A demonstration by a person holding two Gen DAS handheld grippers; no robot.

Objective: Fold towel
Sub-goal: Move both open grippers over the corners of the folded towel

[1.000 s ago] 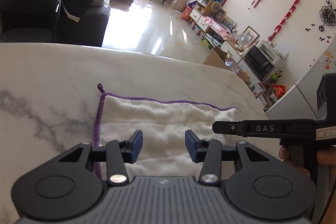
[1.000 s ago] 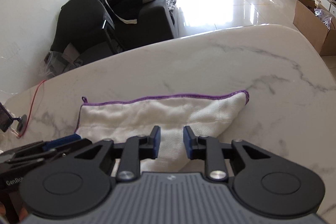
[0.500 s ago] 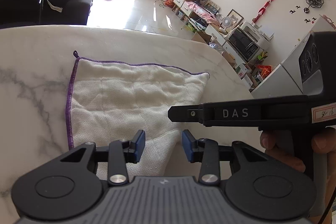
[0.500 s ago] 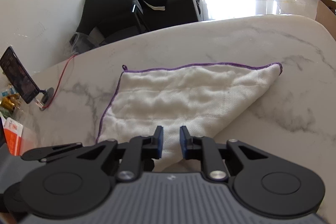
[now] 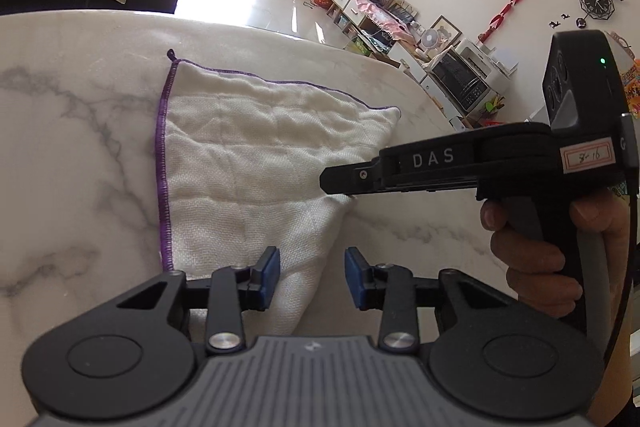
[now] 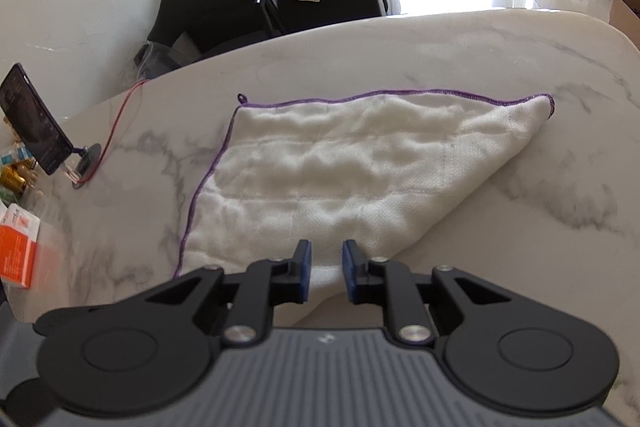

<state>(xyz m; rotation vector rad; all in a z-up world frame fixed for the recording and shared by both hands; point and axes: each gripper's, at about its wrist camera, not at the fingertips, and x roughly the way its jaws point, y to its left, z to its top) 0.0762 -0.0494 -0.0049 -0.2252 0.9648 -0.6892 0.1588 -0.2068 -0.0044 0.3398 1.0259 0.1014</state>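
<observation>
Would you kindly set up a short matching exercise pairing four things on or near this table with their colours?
Things:
1. towel
2. towel's stitched edging
3. phone cable
4. pads on the right gripper

Colours:
A. red
B. blue
C. white
D. purple

Pairs: 1-C, 2-D, 3-A, 4-B

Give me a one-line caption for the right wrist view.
Right gripper open above the near edge of a white towel on a marble table.
</observation>
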